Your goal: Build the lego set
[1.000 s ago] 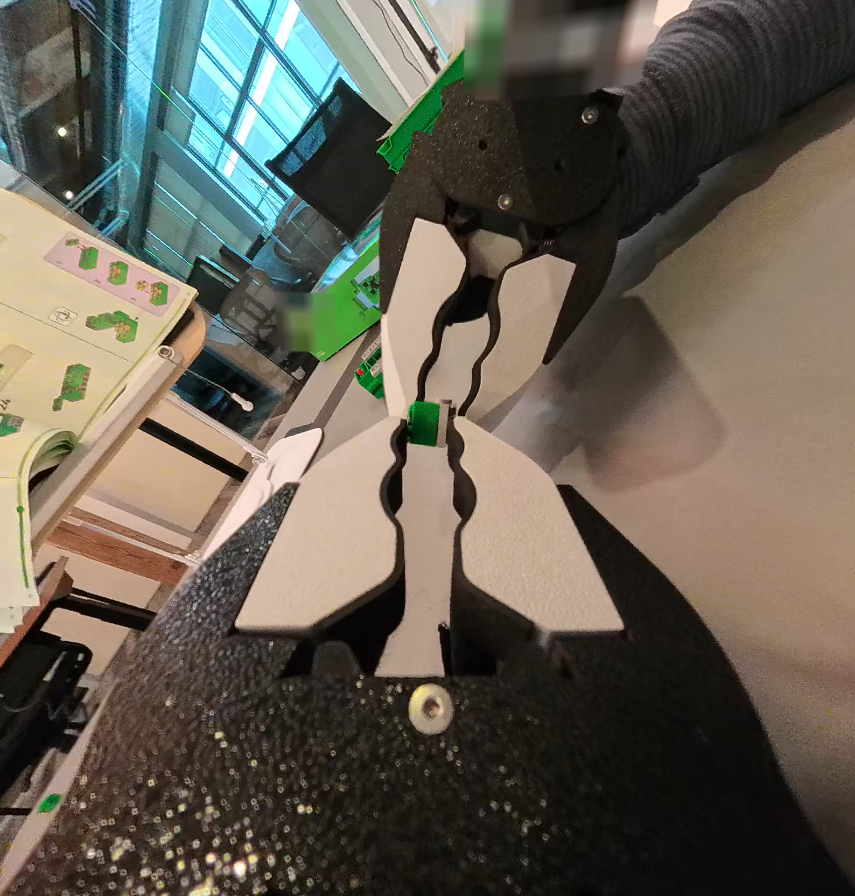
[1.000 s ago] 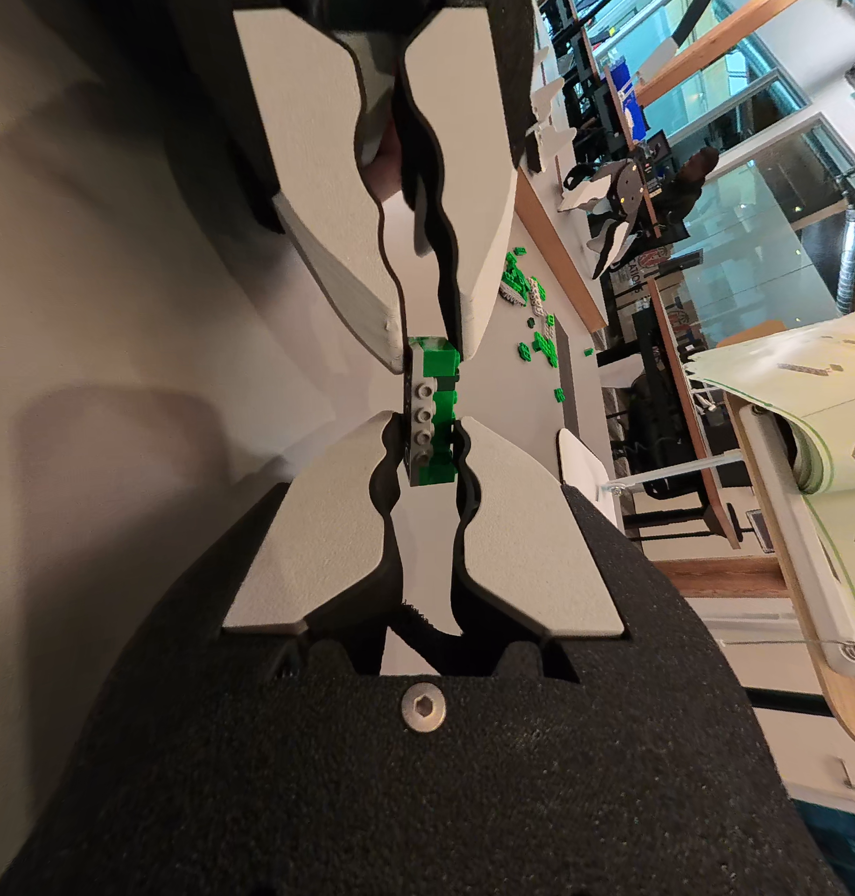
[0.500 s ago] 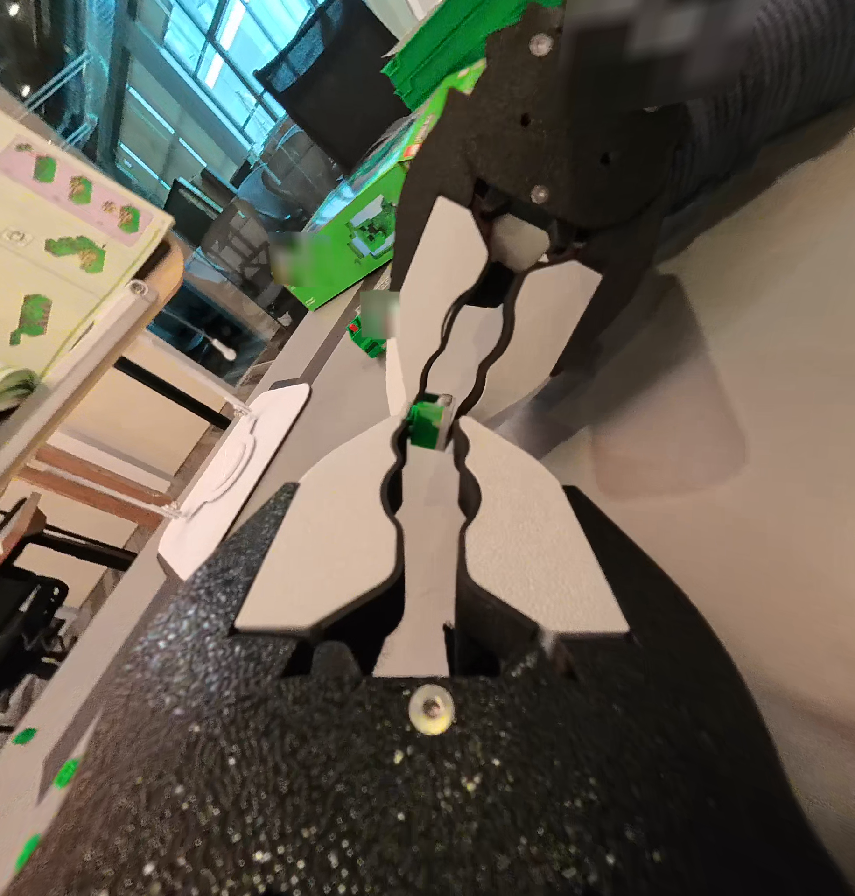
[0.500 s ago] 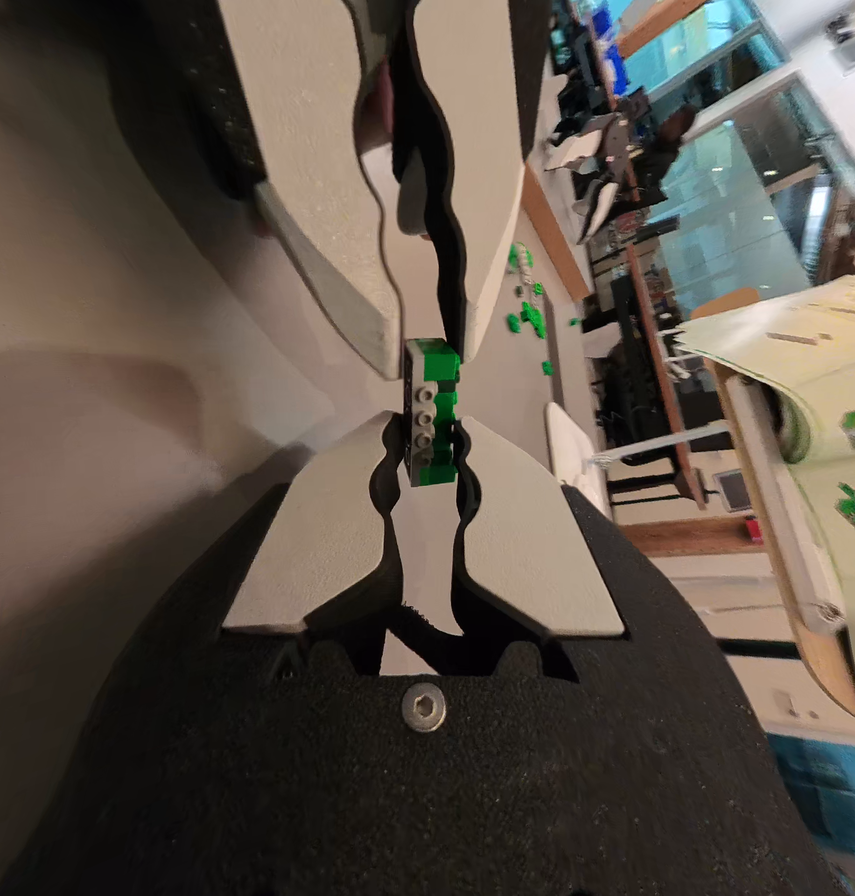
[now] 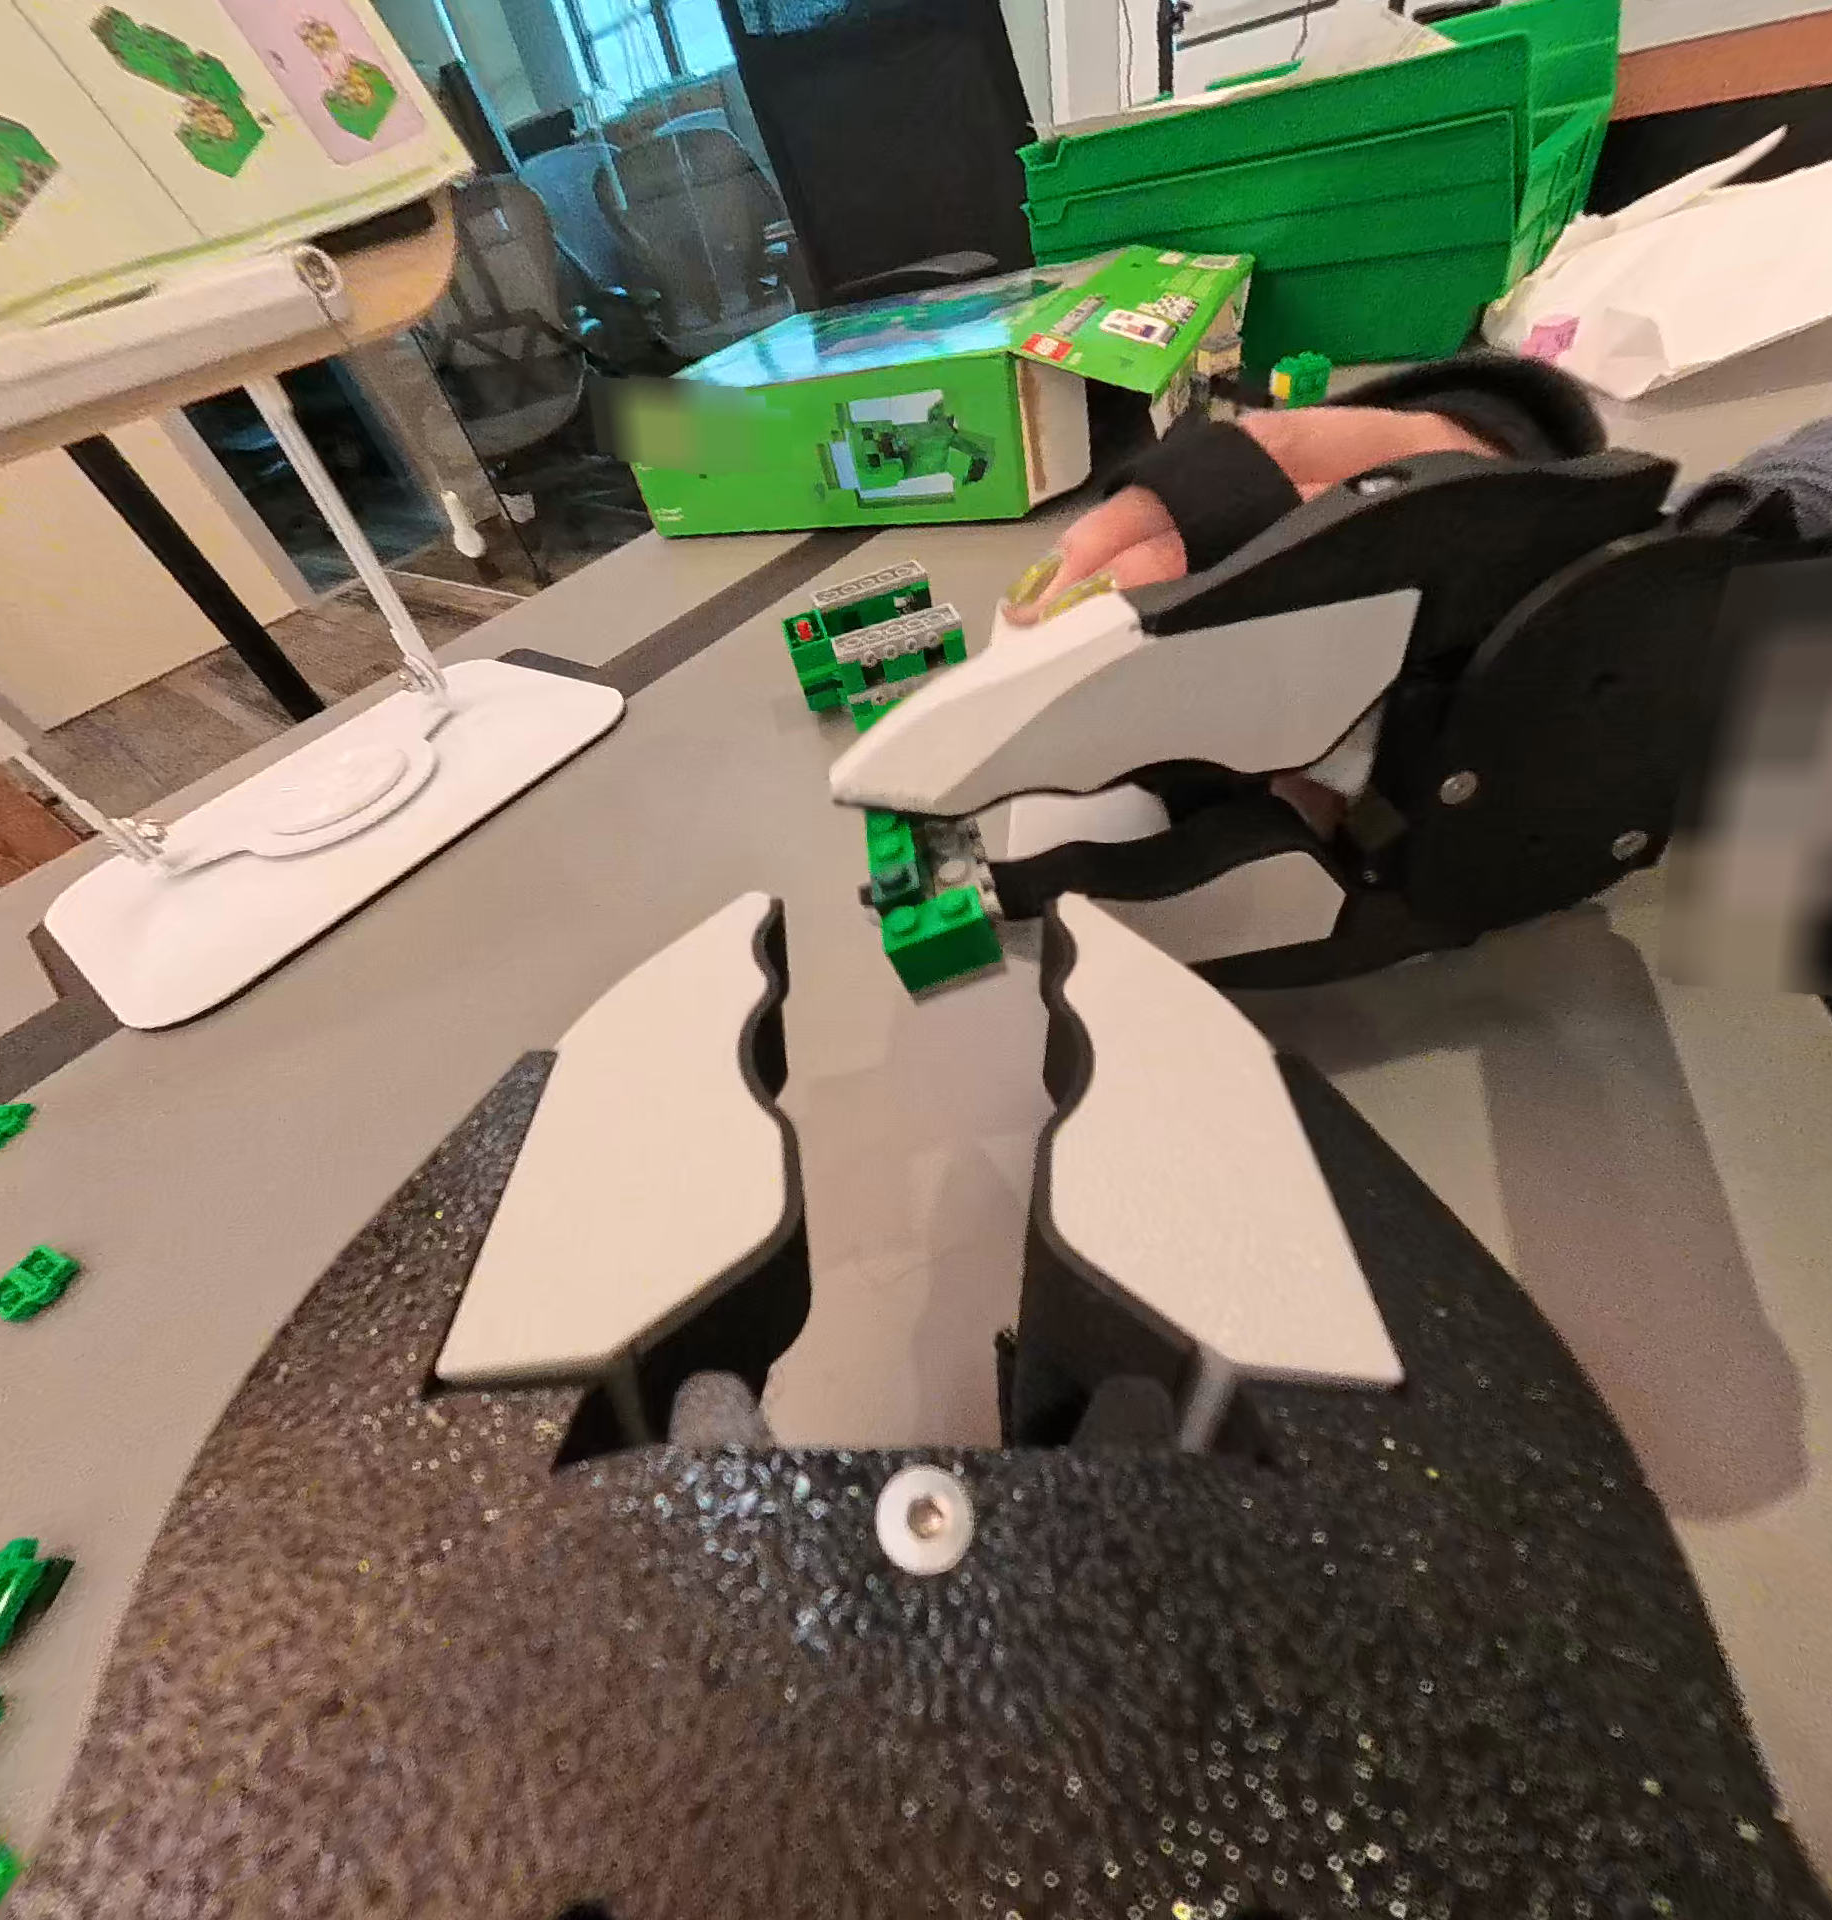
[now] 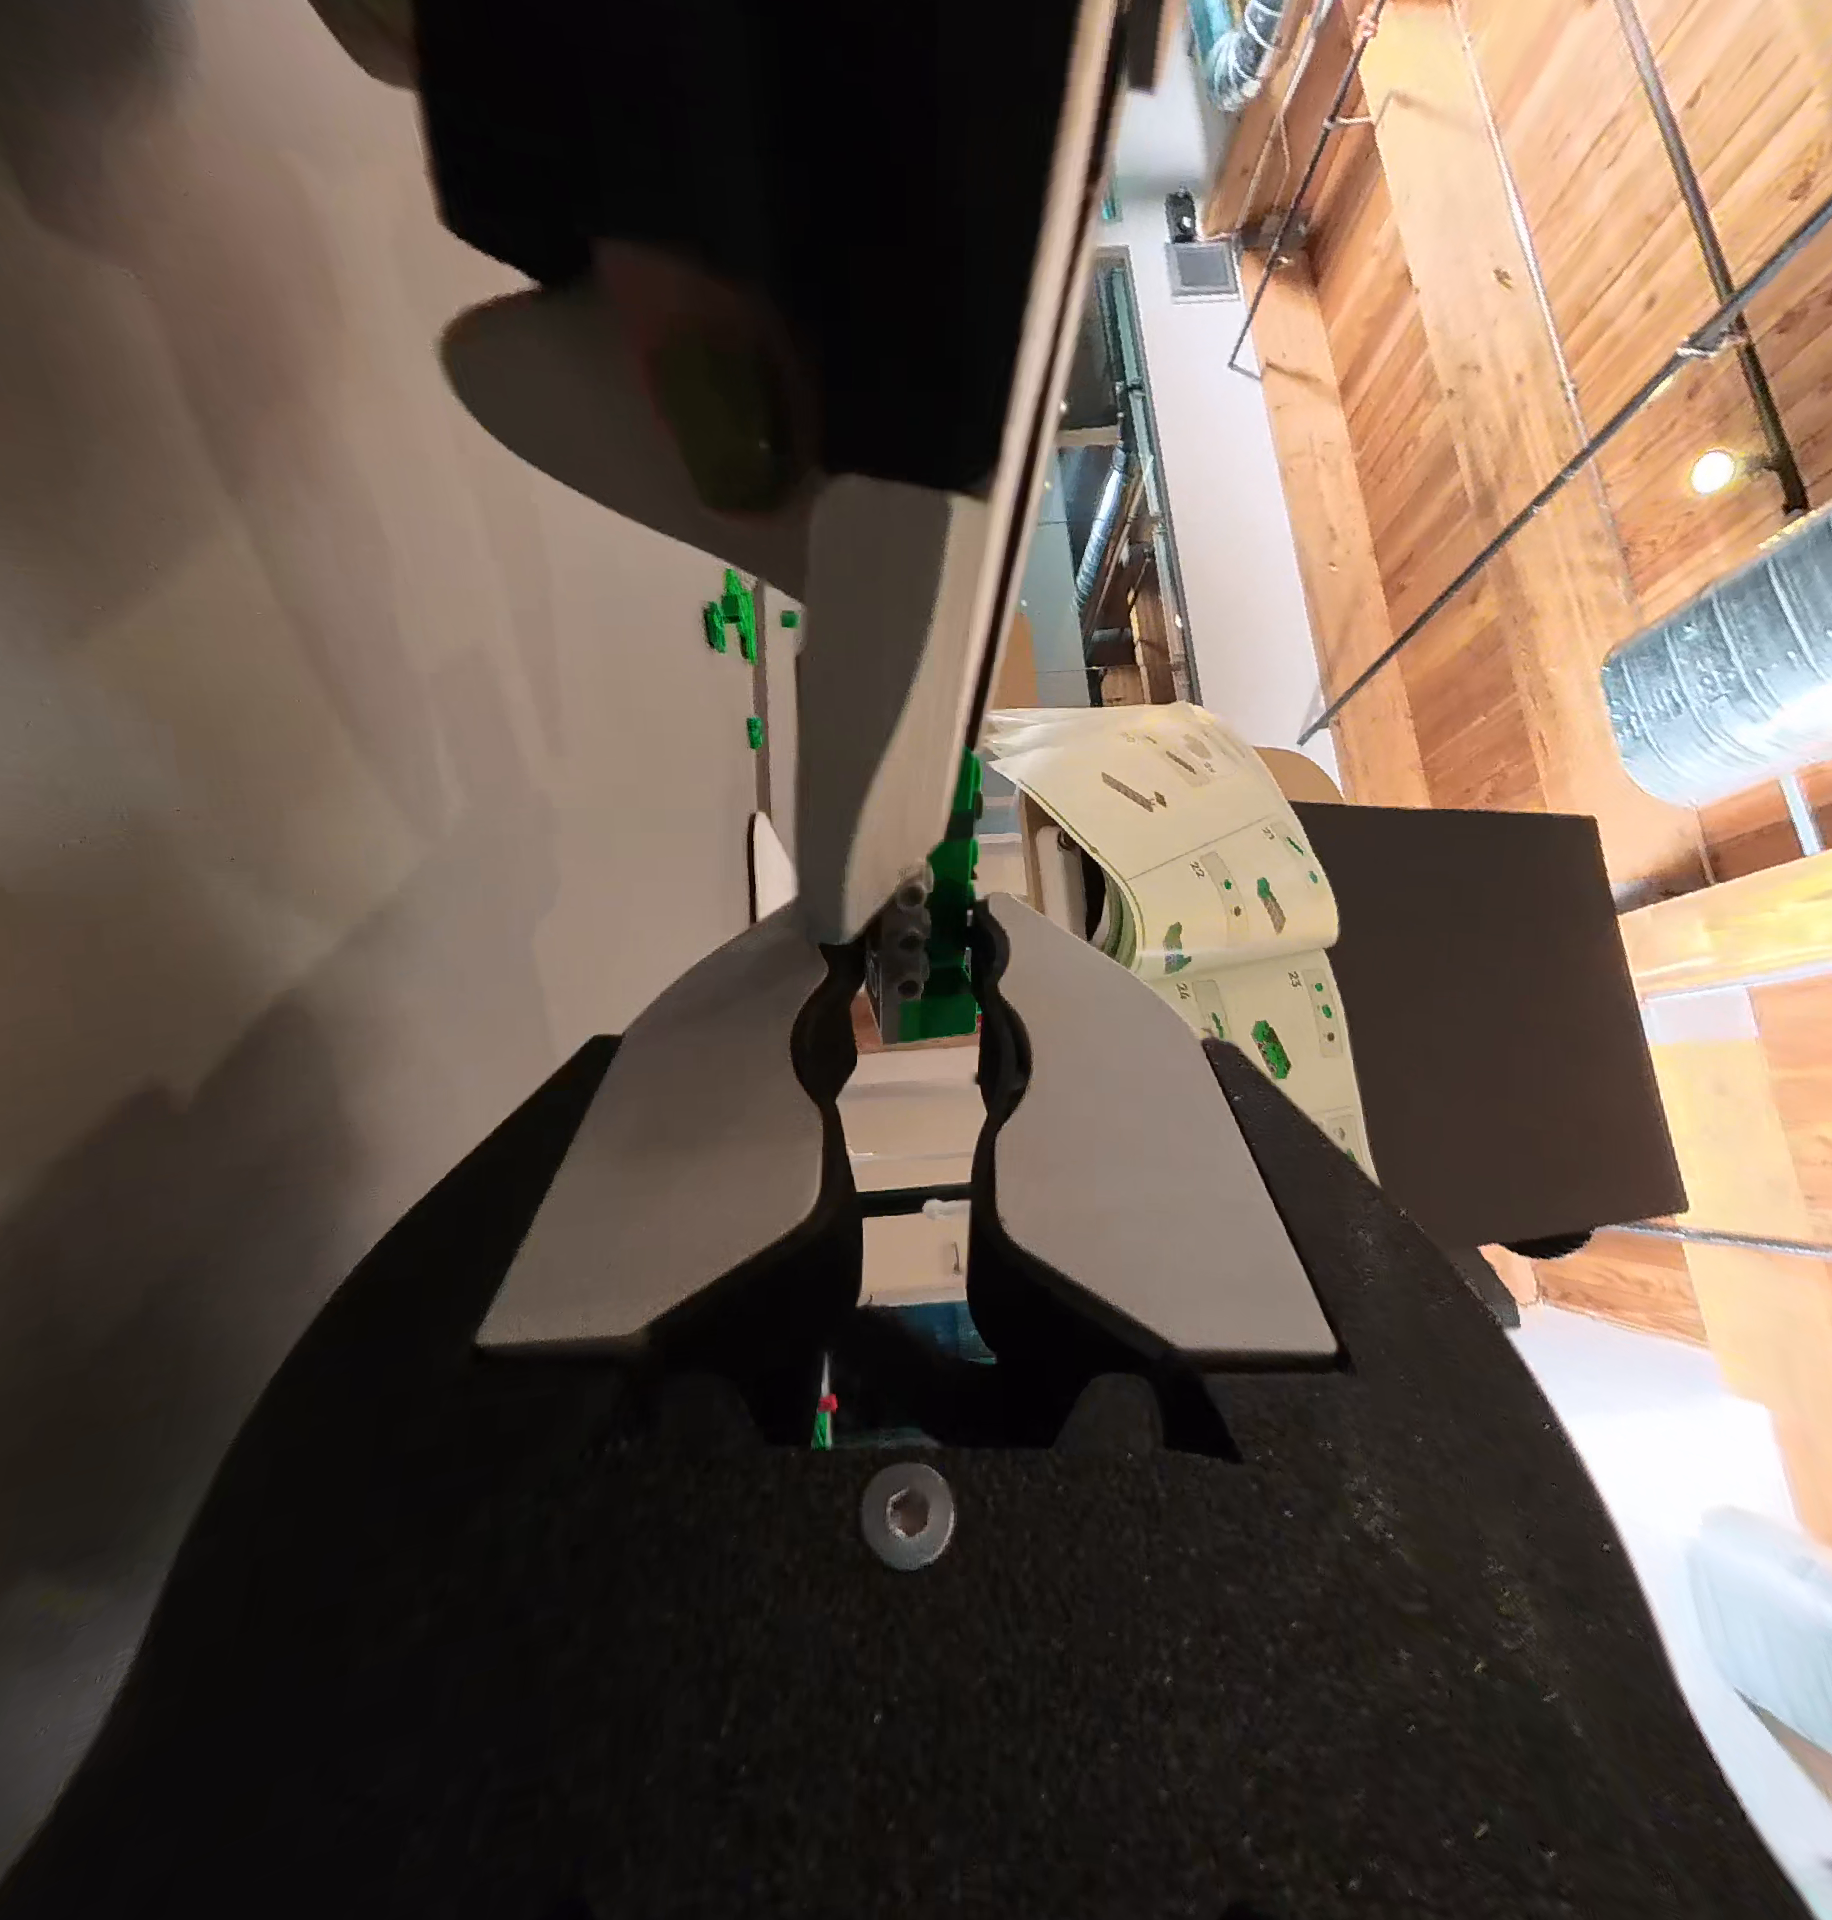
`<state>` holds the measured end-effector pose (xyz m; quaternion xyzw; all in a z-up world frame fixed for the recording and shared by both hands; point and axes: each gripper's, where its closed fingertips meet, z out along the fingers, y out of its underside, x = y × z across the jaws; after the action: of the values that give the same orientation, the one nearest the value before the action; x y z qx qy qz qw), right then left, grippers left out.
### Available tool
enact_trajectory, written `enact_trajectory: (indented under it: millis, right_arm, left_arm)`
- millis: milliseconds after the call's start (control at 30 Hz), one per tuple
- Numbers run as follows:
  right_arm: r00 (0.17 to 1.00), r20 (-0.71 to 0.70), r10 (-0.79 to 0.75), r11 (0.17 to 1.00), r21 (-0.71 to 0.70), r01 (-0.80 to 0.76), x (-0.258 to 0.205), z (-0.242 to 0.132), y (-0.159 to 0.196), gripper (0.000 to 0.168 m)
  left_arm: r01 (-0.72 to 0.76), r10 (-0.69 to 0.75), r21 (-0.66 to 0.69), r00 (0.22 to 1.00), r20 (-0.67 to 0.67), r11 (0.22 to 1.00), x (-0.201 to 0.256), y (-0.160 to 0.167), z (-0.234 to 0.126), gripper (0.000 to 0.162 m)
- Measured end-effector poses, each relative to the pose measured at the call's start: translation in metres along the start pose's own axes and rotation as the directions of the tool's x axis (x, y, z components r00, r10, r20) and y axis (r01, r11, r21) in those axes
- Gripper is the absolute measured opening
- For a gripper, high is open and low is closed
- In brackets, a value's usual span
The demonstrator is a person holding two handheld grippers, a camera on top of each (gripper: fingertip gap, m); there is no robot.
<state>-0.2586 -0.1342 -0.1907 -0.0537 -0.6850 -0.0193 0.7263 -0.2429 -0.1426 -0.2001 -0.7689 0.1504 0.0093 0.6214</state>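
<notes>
A small green and grey lego assembly (image 5: 933,909) is held just above the grey table (image 5: 579,987) by my right gripper (image 5: 922,842), which comes in from the right and is shut on it. My left gripper (image 5: 917,914) is open and empty, with its two fingertips on either side just short of the assembly. In the right wrist view the assembly (image 6: 922,987) sits between the tips of my right gripper (image 6: 901,935). One finger (image 6: 891,727) of the left gripper lies close over it, seen edge-on.
A second green and grey lego build (image 5: 876,649) stands farther back on the table. Behind it are a green lego box (image 5: 891,447) and green bins (image 5: 1307,208). A white stand base (image 5: 351,800) holds the instruction booklet (image 5: 164,125) at left. Loose green pieces (image 5: 29,1283) lie at the left edge. Both grippers' tips are close together, under 4 cm apart.
My left gripper has let go of the assembly, opened and drawn back, and its view has swung level with the table. My right gripper still holds the assembly.
</notes>
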Motion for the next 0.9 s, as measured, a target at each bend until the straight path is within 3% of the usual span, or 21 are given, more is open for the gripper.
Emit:
enact_trajectory:
  millis: [67,133,500,567,700,900]
  right_arm:
    - [1.000,-0.007,0.025,1.000,-0.007,-0.025,0.003,0.000,0.002,0.019]
    - [1.000,-0.008,0.028,1.000,-0.006,-0.028,0.003,0.000,0.002,0.019]
    - [0.998,-0.053,0.018,0.998,0.053,-0.015,0.004,-0.004,-0.005,0.019]
    - [0.998,-0.032,0.045,0.997,0.067,-0.043,0.001,-0.005,-0.006,0.028]
    - [0.984,0.011,0.180,0.980,0.079,-0.180,0.002,-0.006,-0.002,0.043]
    - [0.864,0.088,0.496,0.855,0.122,-0.504,0.013,-0.006,0.013,0.039]
  left_arm:
    - [-0.004,0.004,-0.015,1.000,-0.017,1.000,0.002,0.002,0.000,0.042]
    - [-0.020,0.020,-0.007,1.000,-0.015,1.000,0.003,0.001,0.000,0.021]
    - [-0.028,0.028,-0.011,0.999,-0.043,1.000,0.006,0.003,-0.005,0.018]
    - [-0.030,0.030,-0.012,0.999,-0.017,0.999,0.001,0.004,-0.006,0.018]
    - [0.009,-0.009,-0.008,0.999,0.031,1.000,-0.015,0.006,-0.013,0.019]
    - [-0.009,0.012,-0.036,0.998,0.069,0.999,-0.029,0.015,-0.023,0.019]
